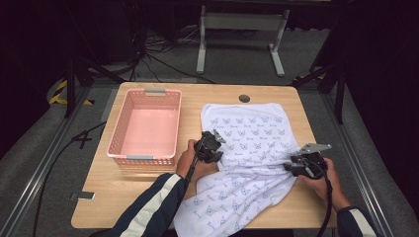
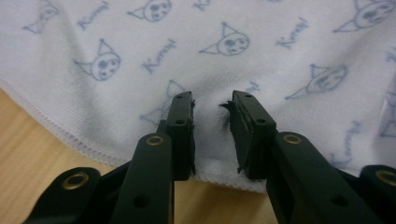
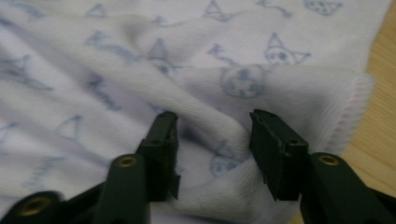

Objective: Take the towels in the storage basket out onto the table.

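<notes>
Because the towel (image 1: 247,163) is lying rumpled on the table (image 1: 123,192), the left gripper (image 2: 212,135) is straddling its hem with spread jaws, while the right gripper (image 3: 212,154), also spread, is bracketing a raised fold, both apparently preparing to pinch.

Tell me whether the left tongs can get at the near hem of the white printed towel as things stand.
Probably yes. The left tongs stand open right over the white printed towel's stitched hem, cloth between the jaws, and nothing lies in the way on the wooden table.

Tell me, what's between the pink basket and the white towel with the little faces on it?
Just bare wooden table. In the high view, a strip of tabletop separates the pink basket from the white towel, and nothing lies on it.
</notes>
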`<state>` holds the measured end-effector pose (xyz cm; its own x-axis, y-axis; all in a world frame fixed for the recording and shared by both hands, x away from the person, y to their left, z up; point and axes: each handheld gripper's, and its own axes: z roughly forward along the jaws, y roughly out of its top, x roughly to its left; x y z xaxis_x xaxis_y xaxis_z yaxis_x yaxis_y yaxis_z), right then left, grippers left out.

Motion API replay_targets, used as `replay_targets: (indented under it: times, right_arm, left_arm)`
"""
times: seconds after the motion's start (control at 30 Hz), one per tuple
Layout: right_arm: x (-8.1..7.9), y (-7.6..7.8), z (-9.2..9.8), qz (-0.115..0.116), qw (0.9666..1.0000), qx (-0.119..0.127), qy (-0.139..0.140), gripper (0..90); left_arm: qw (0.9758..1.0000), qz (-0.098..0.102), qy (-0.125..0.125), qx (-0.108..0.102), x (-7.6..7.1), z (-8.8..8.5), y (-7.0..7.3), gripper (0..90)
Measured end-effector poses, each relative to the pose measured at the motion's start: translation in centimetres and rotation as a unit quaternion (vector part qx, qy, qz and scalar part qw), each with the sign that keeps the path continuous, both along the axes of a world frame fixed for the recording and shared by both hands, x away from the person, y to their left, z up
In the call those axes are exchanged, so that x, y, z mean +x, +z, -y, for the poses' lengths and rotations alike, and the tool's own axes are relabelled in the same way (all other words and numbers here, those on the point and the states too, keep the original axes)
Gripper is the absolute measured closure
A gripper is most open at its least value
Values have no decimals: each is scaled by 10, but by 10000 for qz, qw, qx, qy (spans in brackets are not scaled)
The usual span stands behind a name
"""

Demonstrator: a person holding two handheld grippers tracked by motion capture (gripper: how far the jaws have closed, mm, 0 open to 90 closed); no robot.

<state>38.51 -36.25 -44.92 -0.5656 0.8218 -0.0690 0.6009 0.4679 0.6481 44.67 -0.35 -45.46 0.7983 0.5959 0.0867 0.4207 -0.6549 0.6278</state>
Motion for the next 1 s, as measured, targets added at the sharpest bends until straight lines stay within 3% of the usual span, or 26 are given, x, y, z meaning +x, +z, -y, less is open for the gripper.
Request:
replay_targets:
  times: [0.07, 0.1, 0.17, 0.23, 0.3, 0.37, 0.43, 0.5, 0.57, 0.7, 0.77, 0.8, 0.83, 0.9, 0.93, 1.0]
  right_arm:
    - [9, -1, 6, -43, 9998, 165, -112, 523]
    - [13, -1, 8, 31, 9998, 111, -150, 519]
    - [24, -1, 13, 123, 9994, 69, -323, 516]
    - [36, 0, 15, 218, 9984, -96, -507, 498]
    - [46, 0, 14, 383, 9966, -278, -679, 472]
    - [50, 1, 11, 400, 9958, -362, -739, 465]
    - [39, 7, 8, 380, 9979, -45, -514, 489]
    - [18, 15, 2, 399, 9991, 133, -38, 511]
    - [-6, 18, -6, 221, 9974, 449, 522, 534]
    - [-47, 16, -24, 137, 9941, 401, 997, 534]
    - [-54, 10, -29, -16, 9944, 434, 966, 555]
    - [-54, 4, -32, -63, 9951, 114, 983, 557]
    - [-54, 1, -32, -37, 9956, -44, 932, 558]
    - [-53, -1, -31, -61, 9963, -41, 860, 553]
    - [-51, -2, -27, -131, 9966, 130, 803, 559]
    - [-47, -1, -12, -19, 9992, -49, 387, 523]
  left_arm:
    - [9997, 179, 134, 124, 5, 0, -1, 712]
    - [9997, 154, 167, 73, 8, -1, -1, 724]
    - [9990, 299, 265, 205, 16, 0, -1, 720]
    - [9988, 200, 424, 111, 23, 0, -1, 719]
    - [9979, 290, 537, 204, 23, 5, 0, 648]
    - [9987, 273, 426, 68, 16, 7, 5, 590]
    - [9992, 367, 123, -50, 1, 7, 14, 552]
    - [9990, 276, -276, -215, -15, 5, 19, 519]
    - [9982, 194, -572, -53, -31, 4, 17, 528]
    - [9975, 53, -707, -38, -44, -3, 8, 577]
    - [9982, -159, -580, 37, -43, -8, 1, 582]
    - [9982, -210, -569, 17, -44, -10, 0, 629]
    - [9982, -212, -567, -13, -44, -12, -1, 654]
    - [9981, -189, -581, -10, -43, -14, -1, 742]
    - [9983, -156, -554, 61, -44, -18, 0, 742]
    - [9978, -217, -617, 59, -44, -24, 0, 887]
